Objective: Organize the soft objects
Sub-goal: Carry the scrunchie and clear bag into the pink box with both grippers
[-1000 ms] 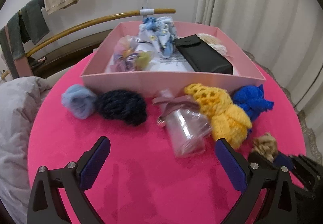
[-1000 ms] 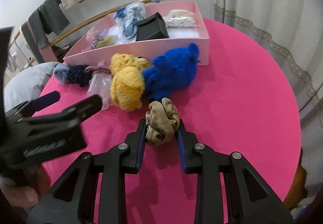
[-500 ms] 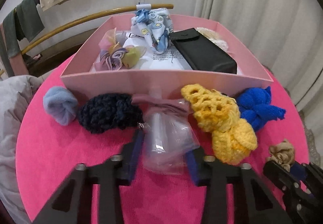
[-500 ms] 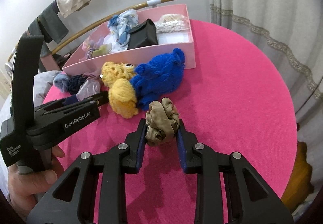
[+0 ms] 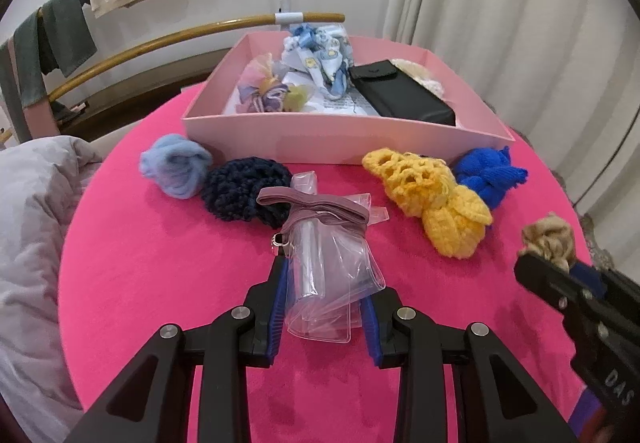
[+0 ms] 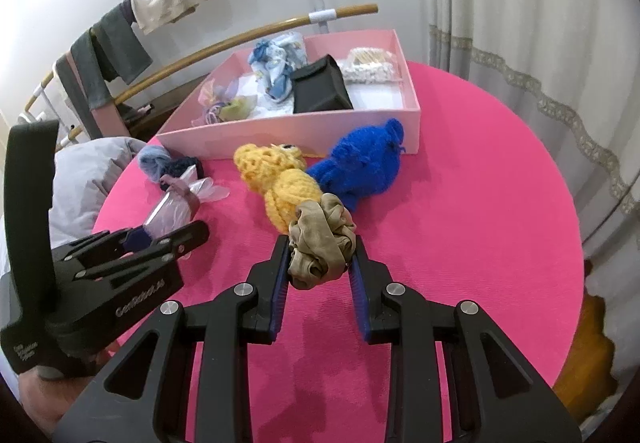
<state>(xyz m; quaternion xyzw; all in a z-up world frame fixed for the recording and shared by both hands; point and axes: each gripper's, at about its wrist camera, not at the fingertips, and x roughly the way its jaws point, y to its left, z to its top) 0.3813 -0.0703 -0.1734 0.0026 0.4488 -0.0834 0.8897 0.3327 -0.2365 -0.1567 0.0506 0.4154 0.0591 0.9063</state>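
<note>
My left gripper (image 5: 325,285) is shut on a clear plastic pouch (image 5: 332,263) tied with a mauve band, held just above the pink round table (image 5: 160,283). My right gripper (image 6: 320,263) is shut on a tan scrunchie (image 6: 320,239), lifted off the table. On the table lie a yellow crochet piece (image 5: 432,199), a blue knit piece (image 5: 486,175), a dark navy crochet piece (image 5: 244,189) and a light blue wool ball (image 5: 174,165). Behind them stands the pink box (image 5: 320,133), holding a black case (image 5: 400,95), patterned cloth and pastel scrunchies.
A wooden rail rack (image 5: 120,51) with hung cloths stands behind the table. Grey bedding (image 5: 32,223) lies at the left edge. White curtains (image 5: 500,3) hang at the right. A person's hand (image 6: 36,399) holds the left gripper's handle.
The left gripper went from wide open to shut on the clear pouch and drew it back from the box. The right gripper rose slightly with the scrunchie.
</note>
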